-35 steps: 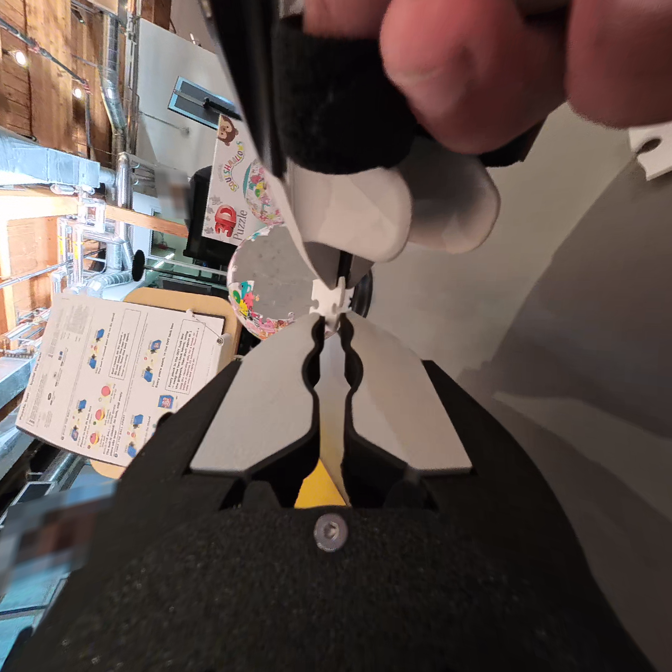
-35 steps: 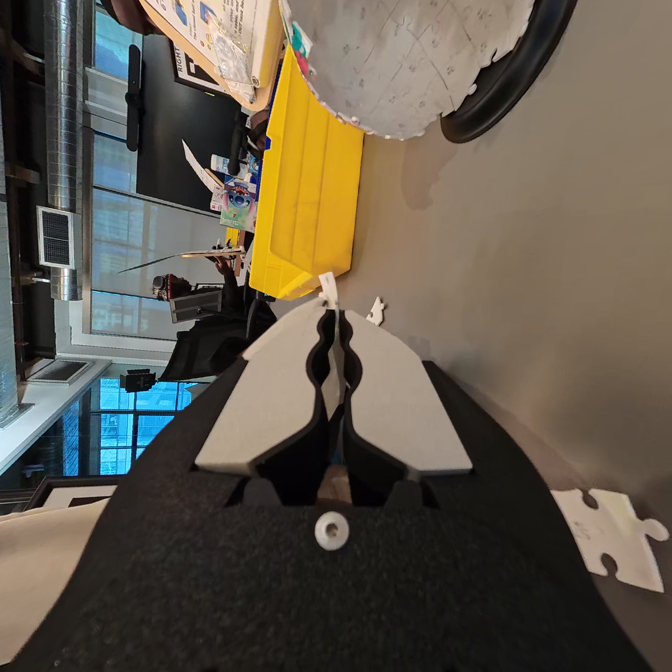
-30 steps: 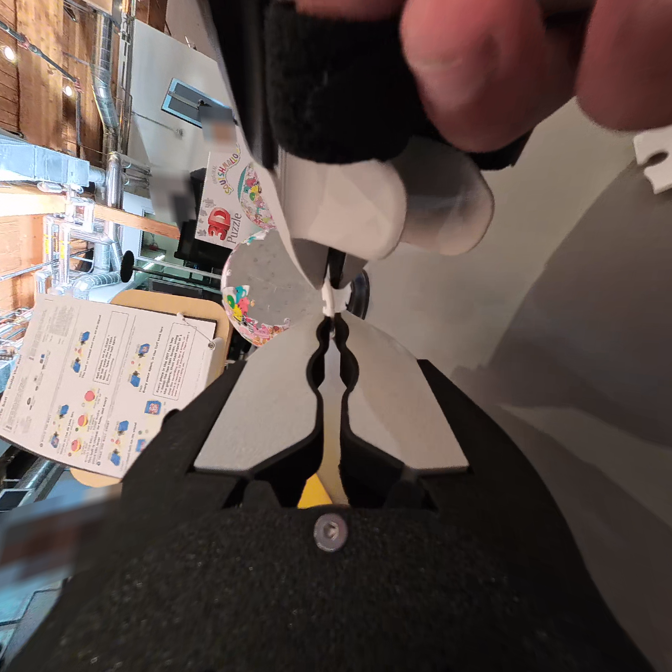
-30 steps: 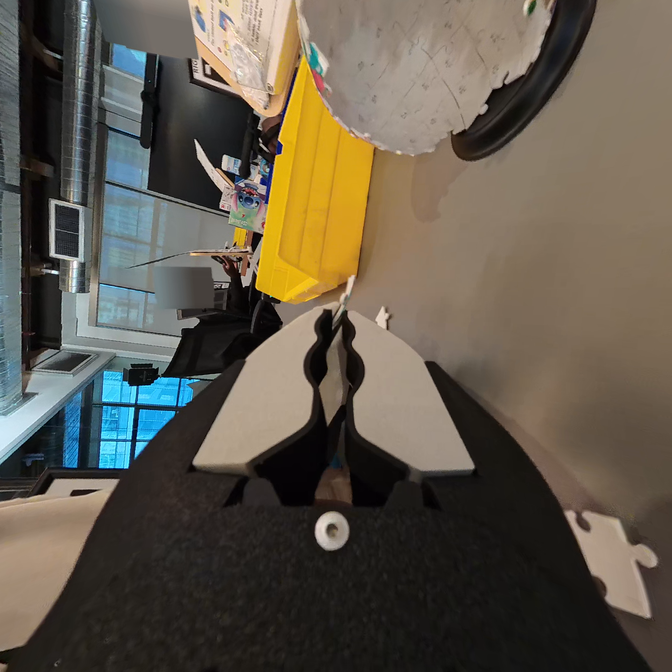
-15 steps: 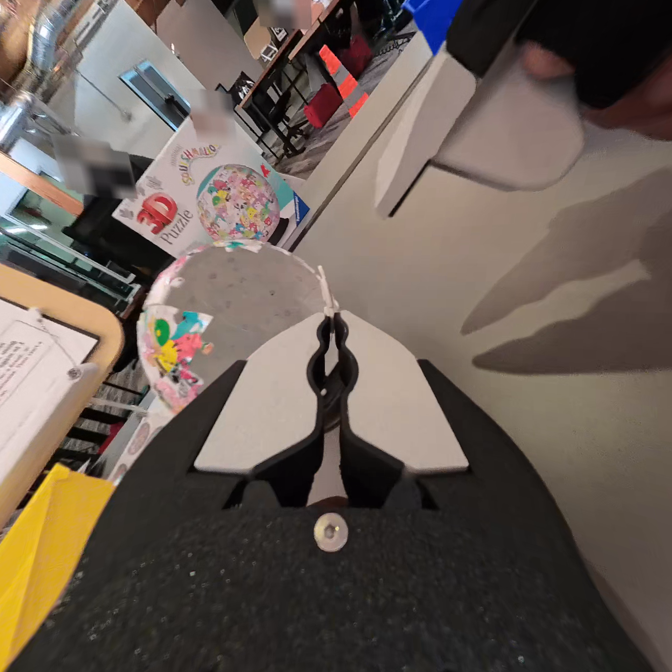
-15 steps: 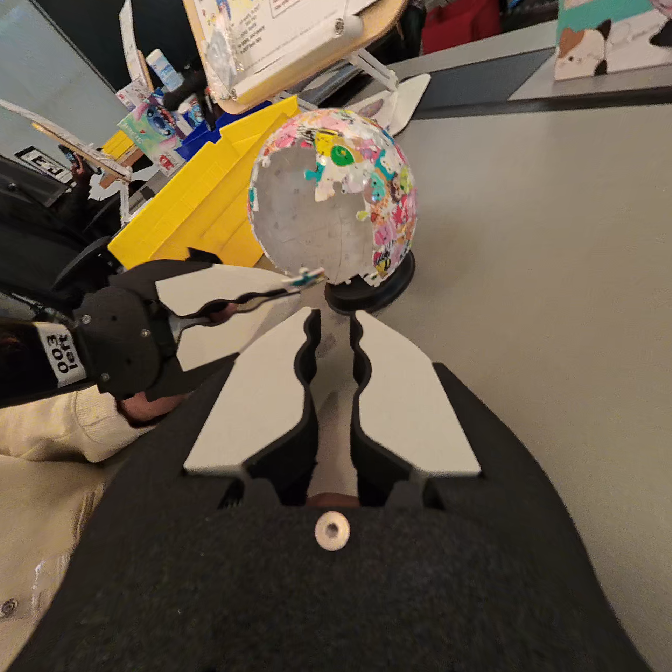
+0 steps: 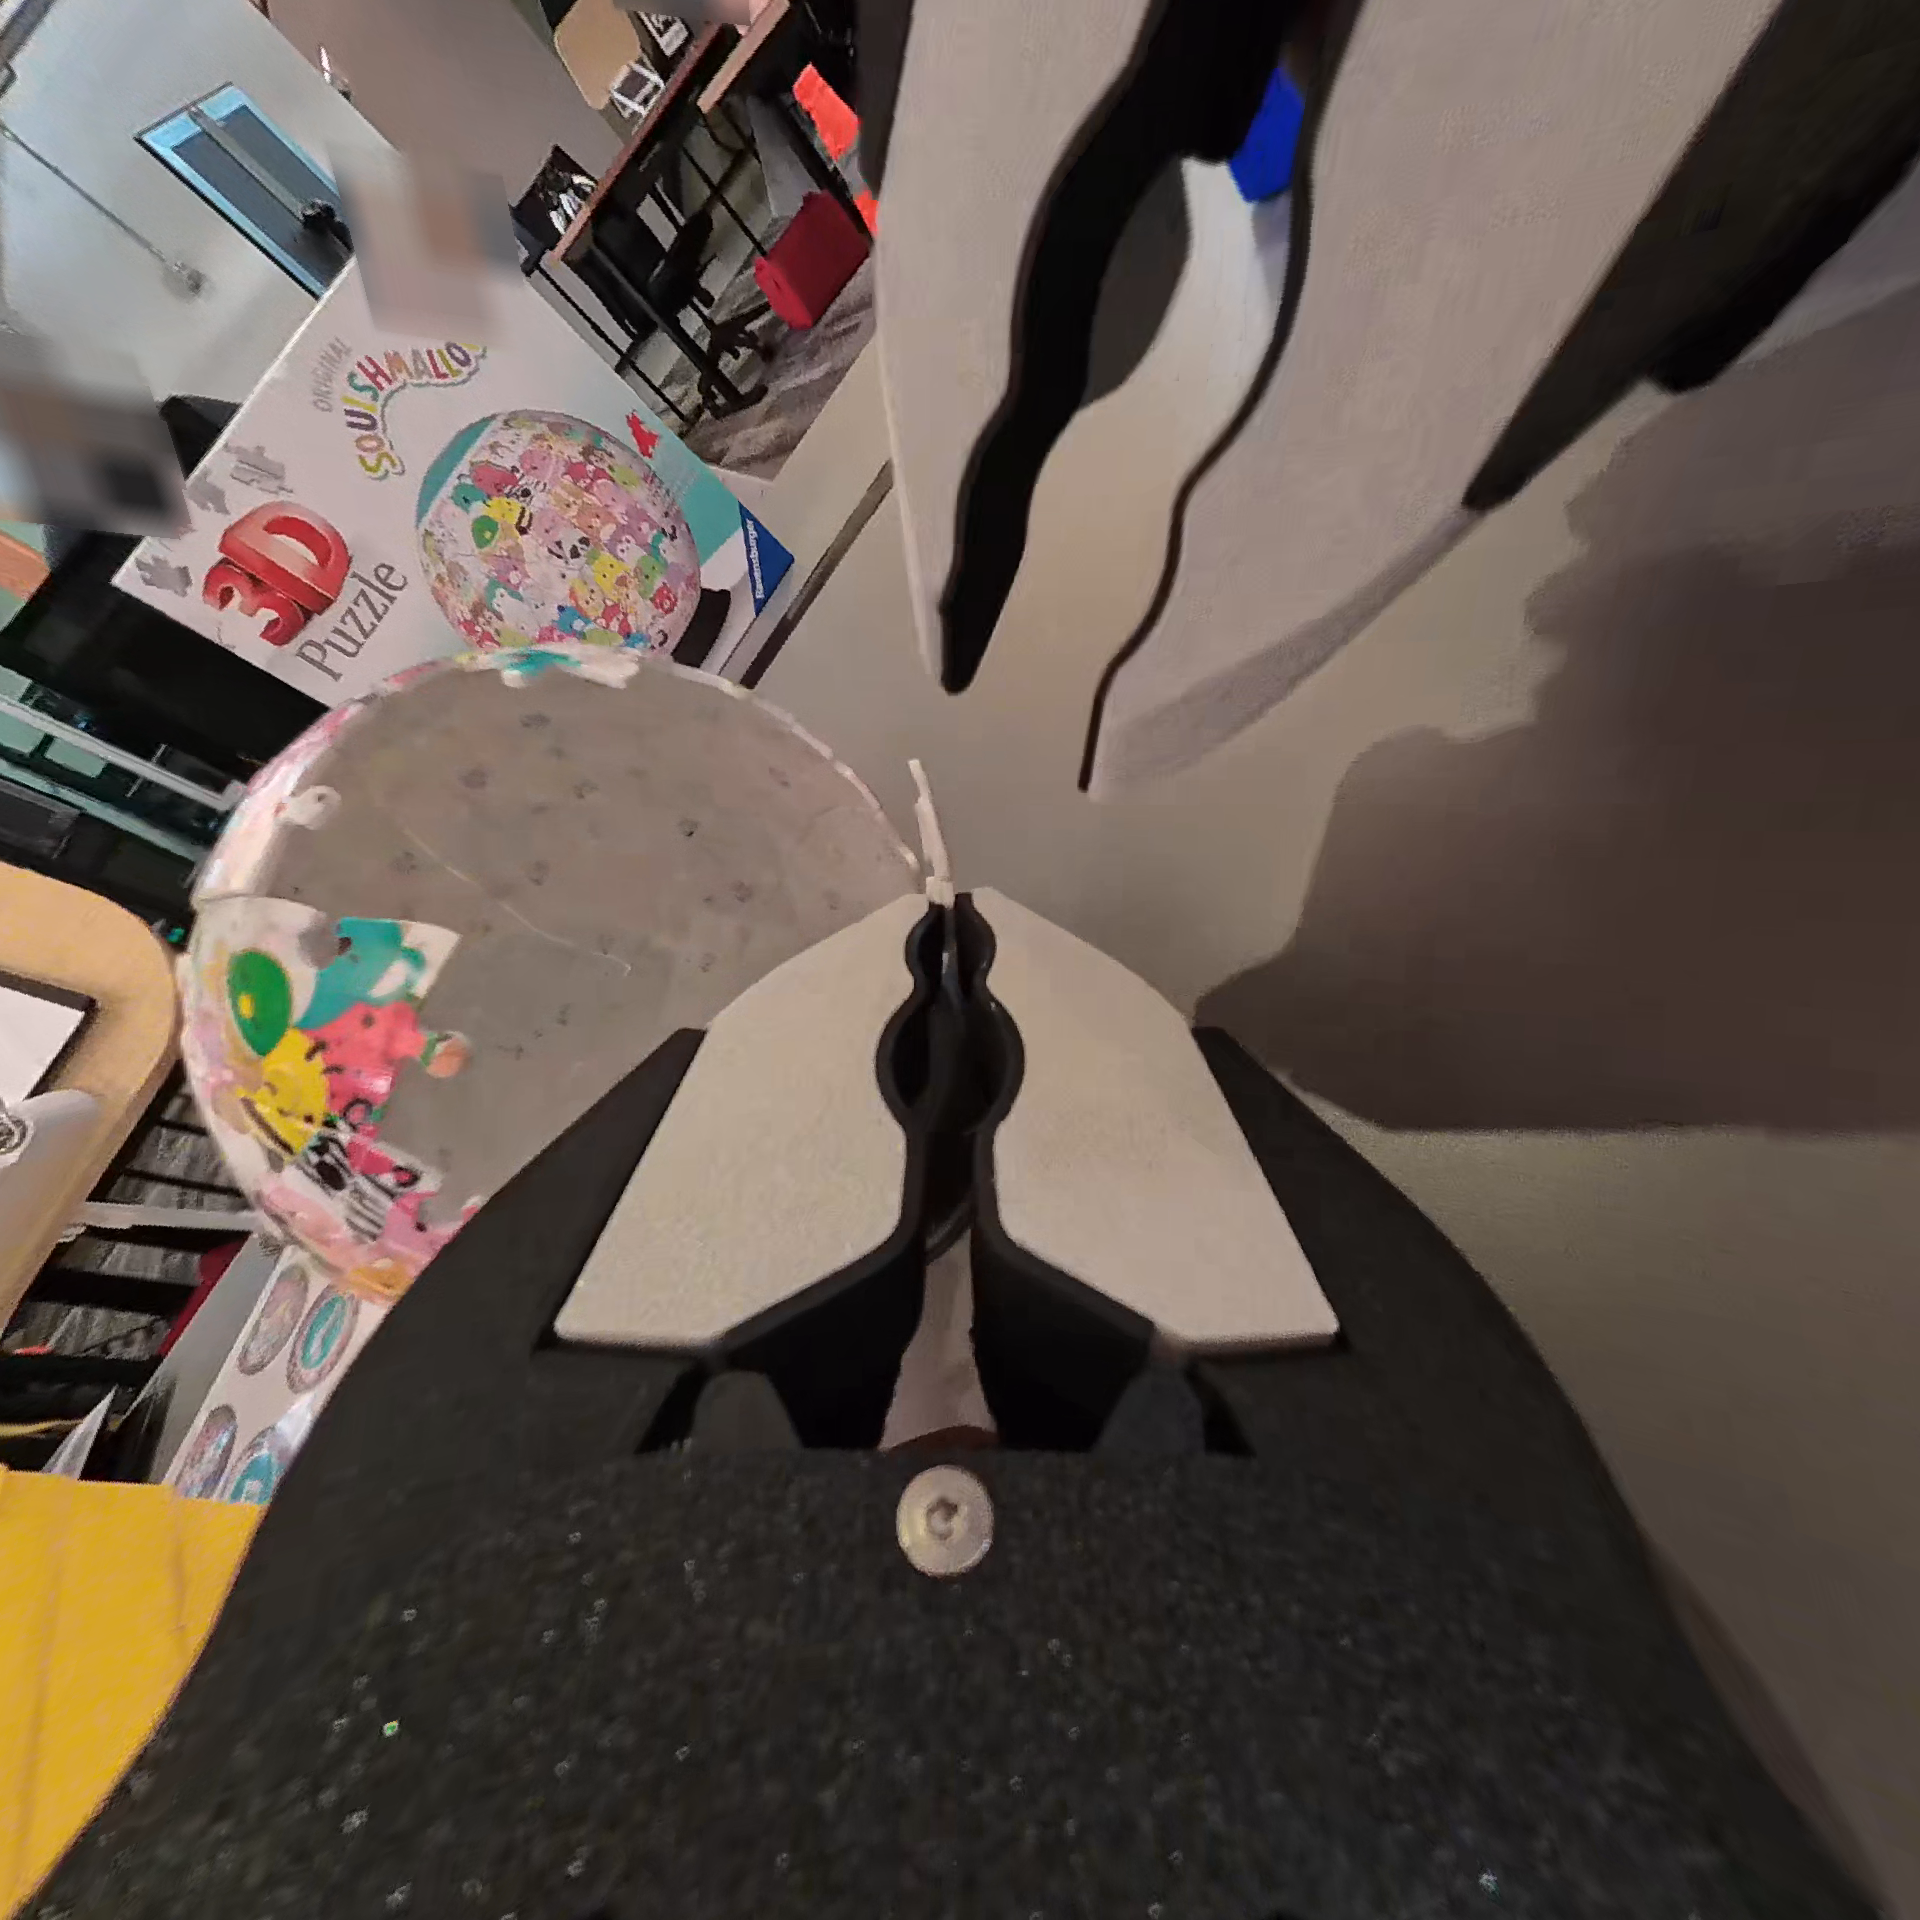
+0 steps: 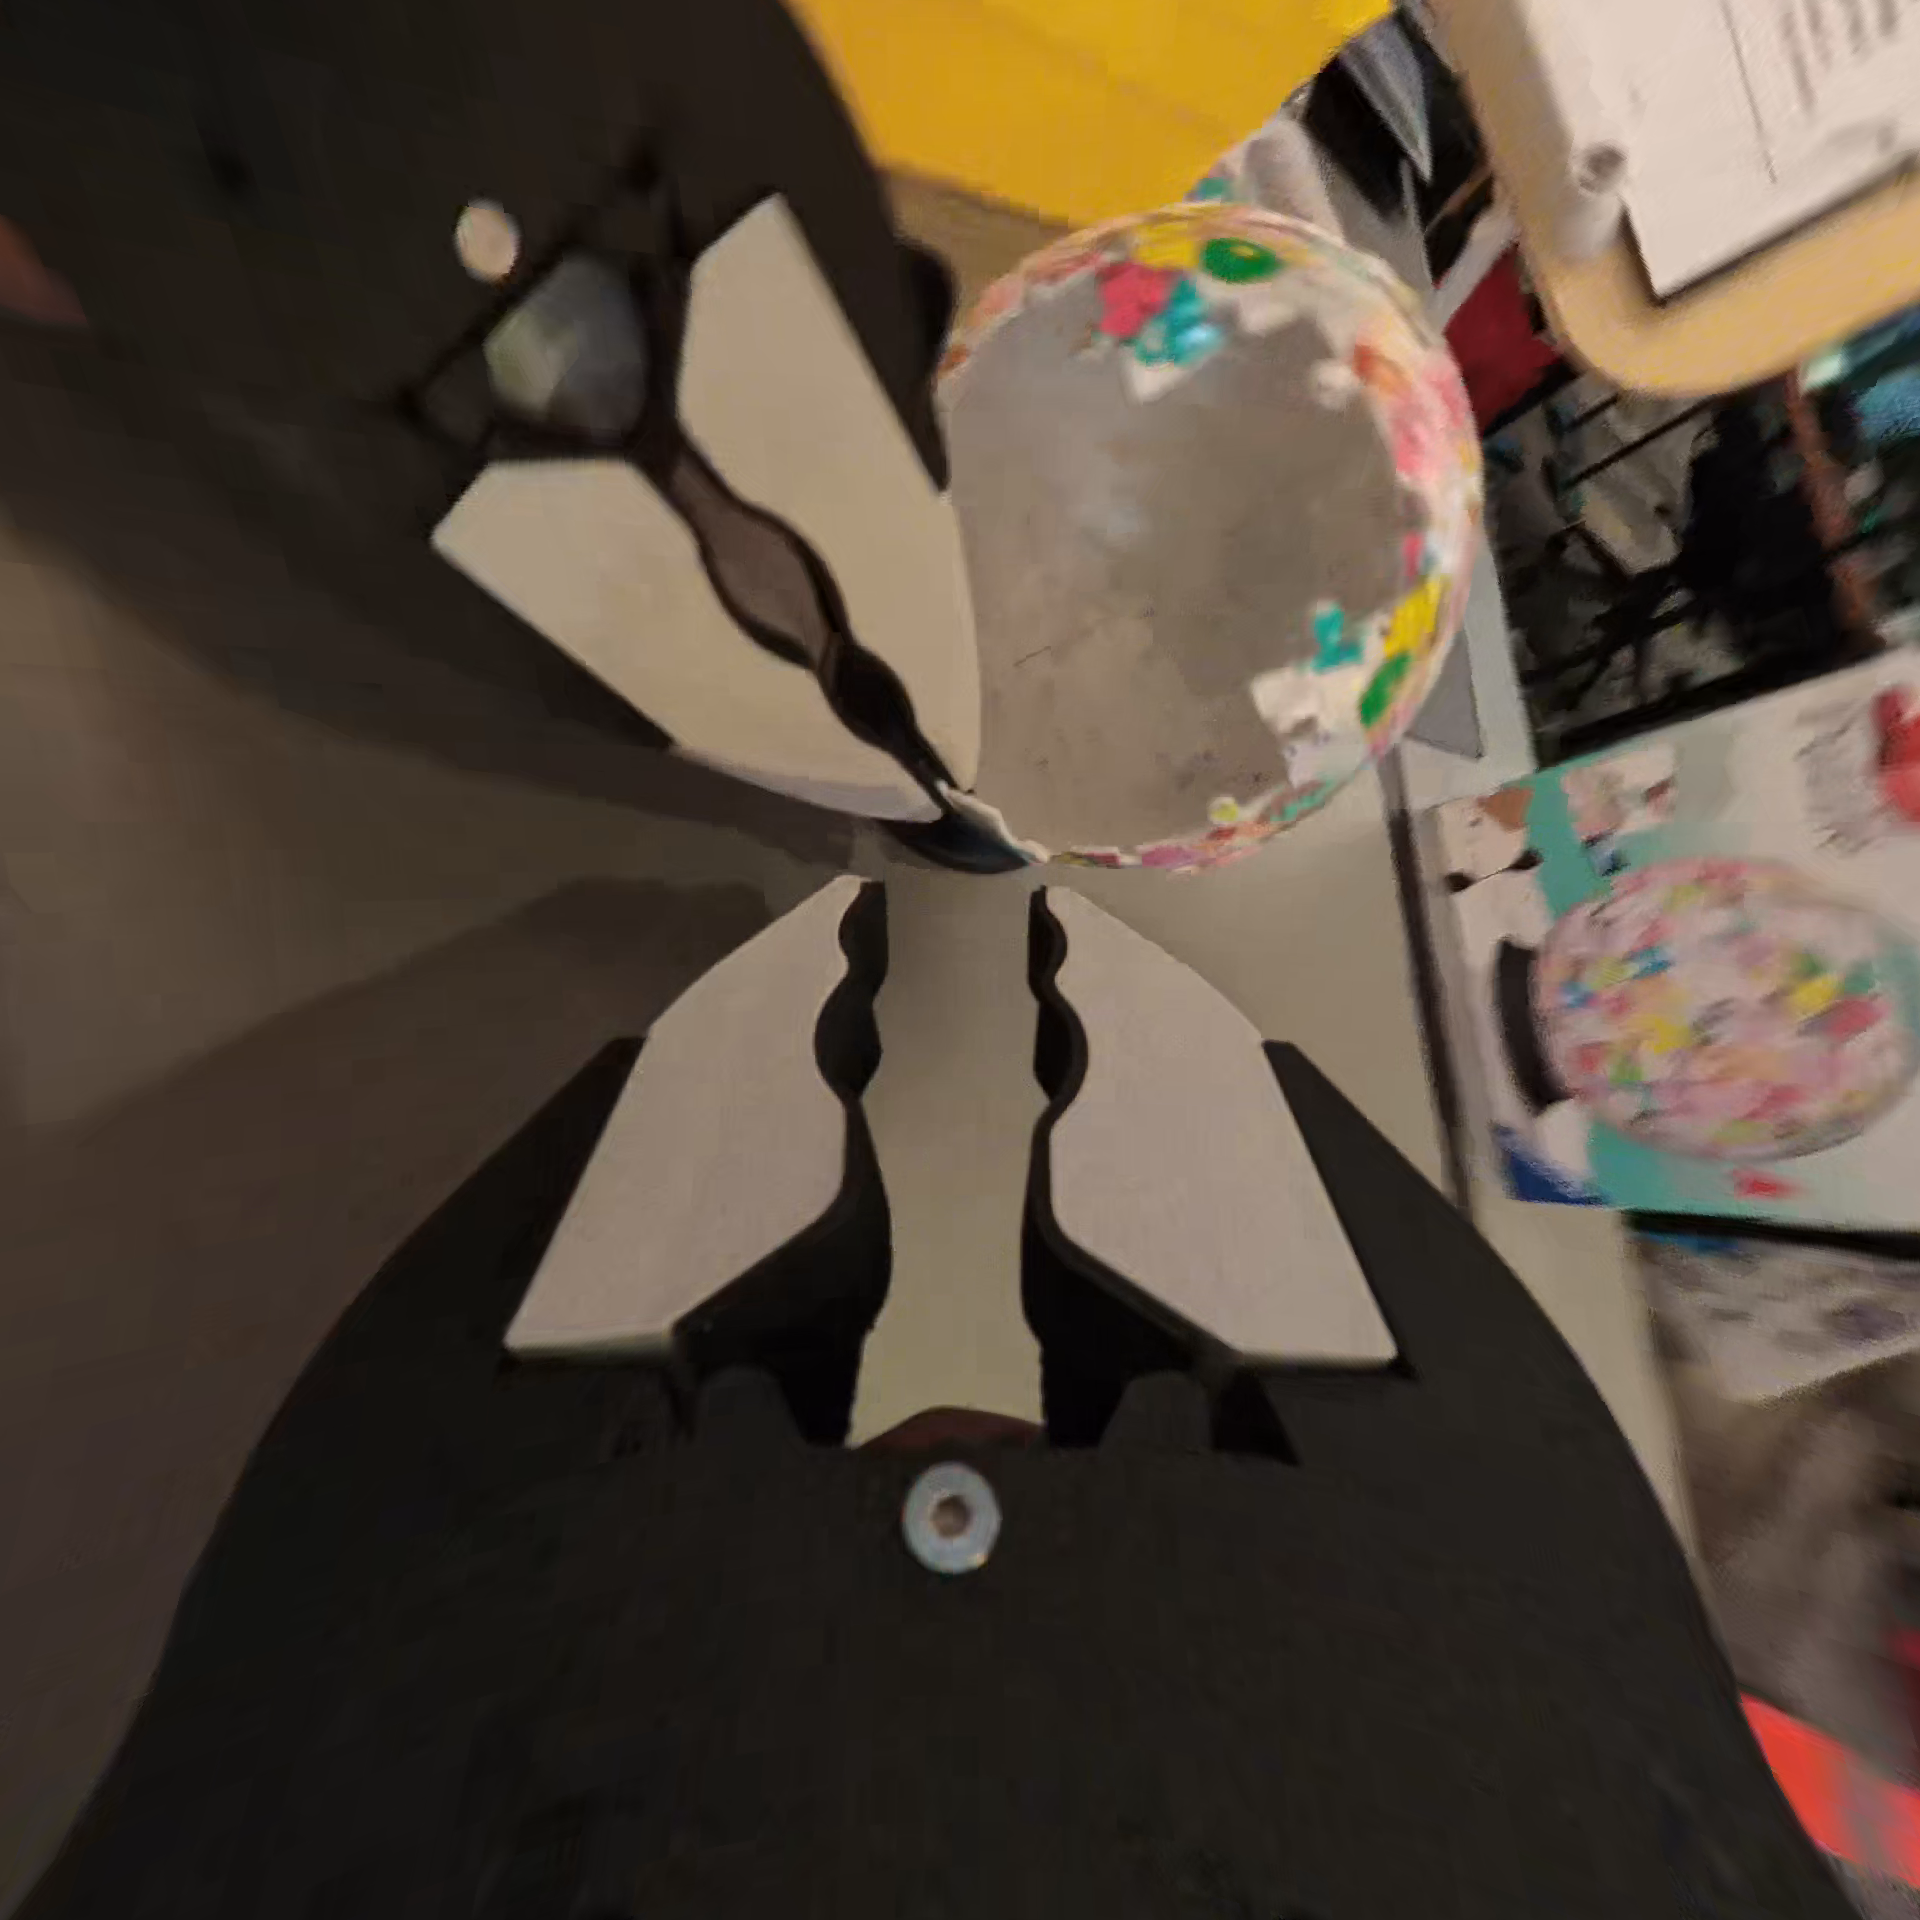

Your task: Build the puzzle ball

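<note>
Left hand-held gripper (image 7: 948,902) pinching puzzle piece (image 7: 928,826) at ball (image 7: 540,904) rim; right hand-held gripper (image 8: 954,896) agape, empty.

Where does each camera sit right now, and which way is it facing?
Left wrist view: on the left gripper, looking along its shut fingers at the piece they pinch, beside the ball; the right gripper hangs open above.
Right wrist view: on the right gripper, open, facing the ball, blurred; the left gripper comes in from upper left.
Shared: ball, both grippers, puzzle box, table.
</note>
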The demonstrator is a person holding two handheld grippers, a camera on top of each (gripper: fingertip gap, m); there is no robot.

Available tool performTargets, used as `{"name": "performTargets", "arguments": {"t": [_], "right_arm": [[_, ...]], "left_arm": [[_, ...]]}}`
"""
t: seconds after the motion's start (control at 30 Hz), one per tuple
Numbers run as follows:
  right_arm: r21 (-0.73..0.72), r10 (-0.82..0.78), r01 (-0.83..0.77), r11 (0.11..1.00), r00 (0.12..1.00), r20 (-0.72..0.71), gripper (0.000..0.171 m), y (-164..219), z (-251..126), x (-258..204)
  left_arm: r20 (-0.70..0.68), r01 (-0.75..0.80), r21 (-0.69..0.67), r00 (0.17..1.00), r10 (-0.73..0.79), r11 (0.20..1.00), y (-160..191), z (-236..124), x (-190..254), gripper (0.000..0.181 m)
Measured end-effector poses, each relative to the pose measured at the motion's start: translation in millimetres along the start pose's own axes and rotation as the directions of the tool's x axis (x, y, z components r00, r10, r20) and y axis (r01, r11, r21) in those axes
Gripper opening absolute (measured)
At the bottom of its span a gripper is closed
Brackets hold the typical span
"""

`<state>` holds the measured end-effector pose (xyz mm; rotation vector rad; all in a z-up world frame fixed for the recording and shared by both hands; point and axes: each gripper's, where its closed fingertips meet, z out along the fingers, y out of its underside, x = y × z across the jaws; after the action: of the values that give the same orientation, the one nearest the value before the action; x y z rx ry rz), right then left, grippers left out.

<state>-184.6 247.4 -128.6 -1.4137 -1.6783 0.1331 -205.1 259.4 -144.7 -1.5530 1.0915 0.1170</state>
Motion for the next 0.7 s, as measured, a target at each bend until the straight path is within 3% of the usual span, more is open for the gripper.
{"name": "performTargets", "arguments": {"t": [0.1, 0.2, 0.33, 0.4, 0.53, 0.7], "right_arm": [[-0.11, -0.263, 0.258, 0.96, 0.964, -0.034, 0.024, -2.8, 2.7, 2.0], [-0.143, -0.379, 0.374, 0.916, 0.925, -0.01, 0.018, -6.7, 4.6, 4.7], [-0.142, -0.426, 0.433, 0.89, 0.901, 0.078, 0.016, -7.6, 11.8, -1.7], [-0.158, -0.463, 0.467, 0.87, 0.884, 0.064, 0.005, -7.8, 15.5, 1.2], [-0.19, -0.518, 0.518, 0.834, 0.854, 0.05, 0.003, -10.5, 17.3, 7.5], [-0.266, -0.553, 0.554, 0.789, 0.829, 0.086, 0.002, -10.0, 12.9, 16.5]], "left_arm": [[-0.021, -0.012, 0.01, 1.0, 0.012, 1.0, -0.6, -0.7, 3.4, 0.002], [-0.032, -0.018, 0.028, 0.999, 0.019, 0.999, -2.2, -2.6, 4.7, 0.002], [-0.034, -0.014, 0.046, 0.999, 0.015, 0.999, -2.7, -5.1, 2.8, 0.002], [-0.037, -0.027, 0.036, 0.999, 0.028, 0.999, -0.5, -4.7, 3.4, 0.002], [0.054, -0.026, 0.039, 0.998, 0.024, 0.999, -0.4, -6.1, -8.1, 0.003], [0.081, 0.033, -0.05, 0.996, -0.029, 0.998, 16.4, -18.4, -13.4, 0.0]]}}
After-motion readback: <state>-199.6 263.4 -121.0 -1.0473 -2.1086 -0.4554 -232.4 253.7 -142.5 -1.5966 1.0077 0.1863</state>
